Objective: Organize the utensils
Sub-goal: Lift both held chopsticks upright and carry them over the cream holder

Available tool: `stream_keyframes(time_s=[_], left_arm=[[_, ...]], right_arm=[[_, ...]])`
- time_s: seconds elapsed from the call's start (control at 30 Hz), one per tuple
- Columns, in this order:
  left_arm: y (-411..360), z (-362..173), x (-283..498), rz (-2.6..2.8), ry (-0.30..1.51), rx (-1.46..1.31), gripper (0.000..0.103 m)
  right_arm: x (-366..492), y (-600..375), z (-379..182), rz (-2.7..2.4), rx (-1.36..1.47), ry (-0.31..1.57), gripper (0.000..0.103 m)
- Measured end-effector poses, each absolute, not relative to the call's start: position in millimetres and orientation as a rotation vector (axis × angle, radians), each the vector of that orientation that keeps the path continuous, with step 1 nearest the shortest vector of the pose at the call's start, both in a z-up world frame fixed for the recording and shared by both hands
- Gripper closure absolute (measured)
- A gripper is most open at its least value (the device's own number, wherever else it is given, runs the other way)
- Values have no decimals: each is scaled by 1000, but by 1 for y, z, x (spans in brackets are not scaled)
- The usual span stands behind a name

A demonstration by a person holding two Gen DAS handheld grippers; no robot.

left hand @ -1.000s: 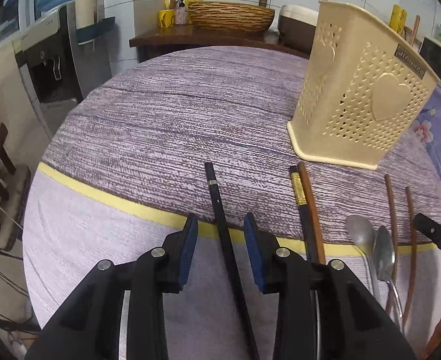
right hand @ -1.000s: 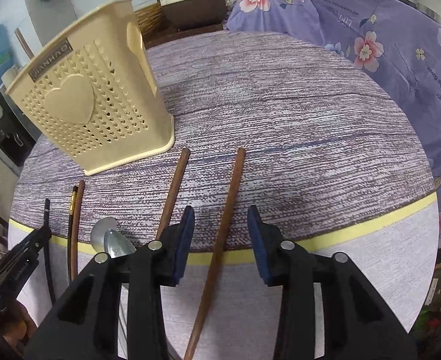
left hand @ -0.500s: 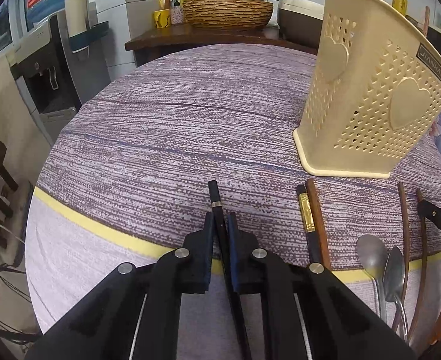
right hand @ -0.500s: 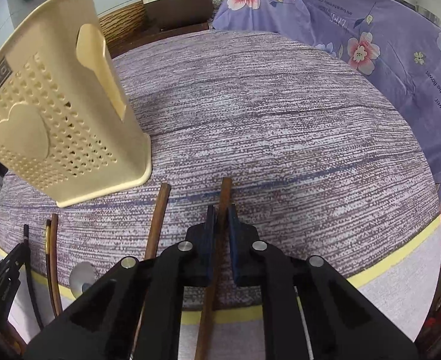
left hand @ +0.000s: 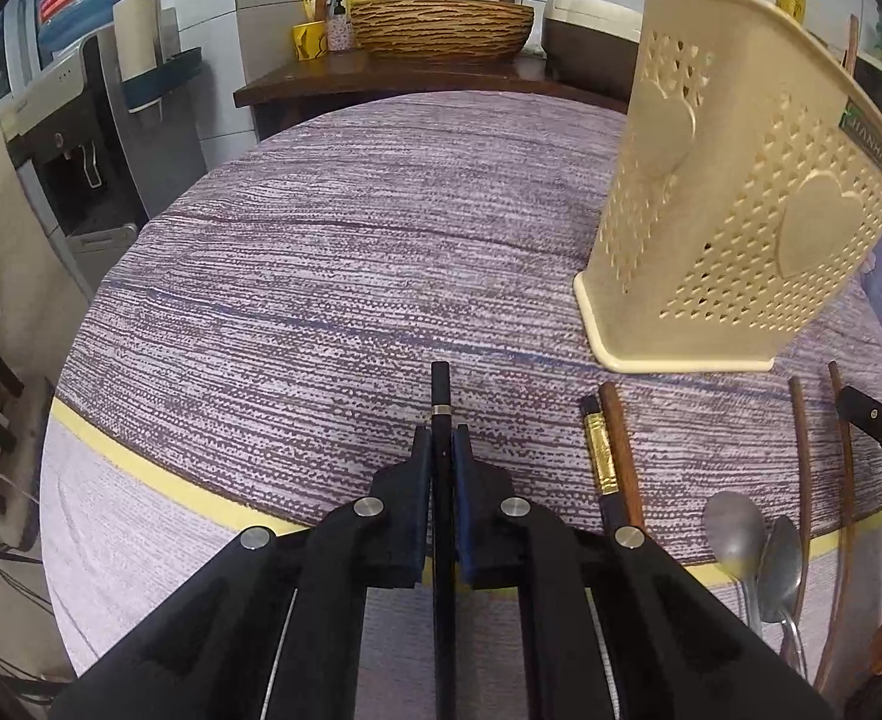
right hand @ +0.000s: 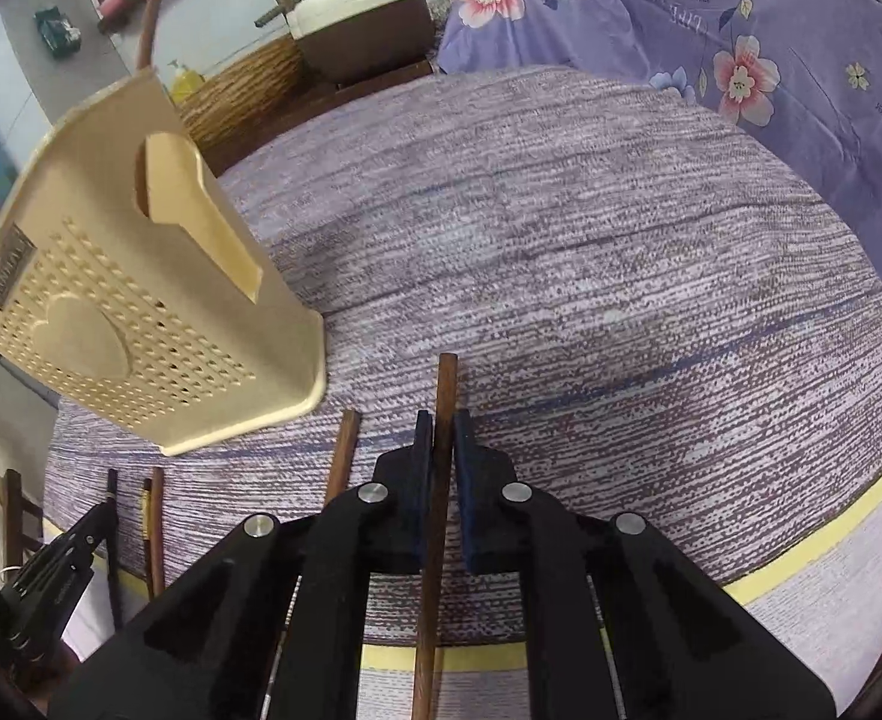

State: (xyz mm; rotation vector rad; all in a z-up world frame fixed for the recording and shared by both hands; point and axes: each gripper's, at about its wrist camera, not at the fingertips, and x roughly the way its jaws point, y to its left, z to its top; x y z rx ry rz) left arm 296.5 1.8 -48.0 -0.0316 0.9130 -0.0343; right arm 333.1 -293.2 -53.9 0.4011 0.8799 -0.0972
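Observation:
My left gripper [left hand: 442,438] is shut on a black chopstick [left hand: 441,396] whose end sticks out past the blue pads. My right gripper [right hand: 439,429] is shut on a brown wooden chopstick [right hand: 446,384]. A second brown chopstick [right hand: 344,450] lies just left of it on the cloth. The cream perforated utensil holder [left hand: 741,228] stands upright at the right of the left wrist view, and the same holder [right hand: 141,312] is at the left in the right wrist view. A black-and-gold chopstick [left hand: 597,450], a brown one [left hand: 618,444] and two metal spoons [left hand: 735,534] lie on the cloth.
The round table wears a purple woven cloth [left hand: 351,276] with a yellow band [left hand: 141,468] near its edge. Behind it are a wooden counter with a wicker bowl [left hand: 441,30] and a water dispenser [left hand: 69,138]. A floral purple sheet [right hand: 771,78] lies beyond the table at right.
Both grippers went from open around their chopsticks to shut on them. Both views slid forward, so the holder looms larger and nearer.

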Motion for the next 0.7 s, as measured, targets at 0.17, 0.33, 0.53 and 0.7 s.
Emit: stream_keyframes(time_s=[0.17,0.33,0.53,0.7], left_arm=[[9,-16,288,-82,824,-85,95],[16,32,274,-115,703,-107,95],[28,80,259,-119,580,-115,95],[31,99,256,-101,524,-98,95]], right_arm=[[318,-300,-21,-44,404,788,95],[294,-307,31,-7,391,660,95],[269,-324,87,4,347,541,95],[265,-325,107,5,293,513,95]])
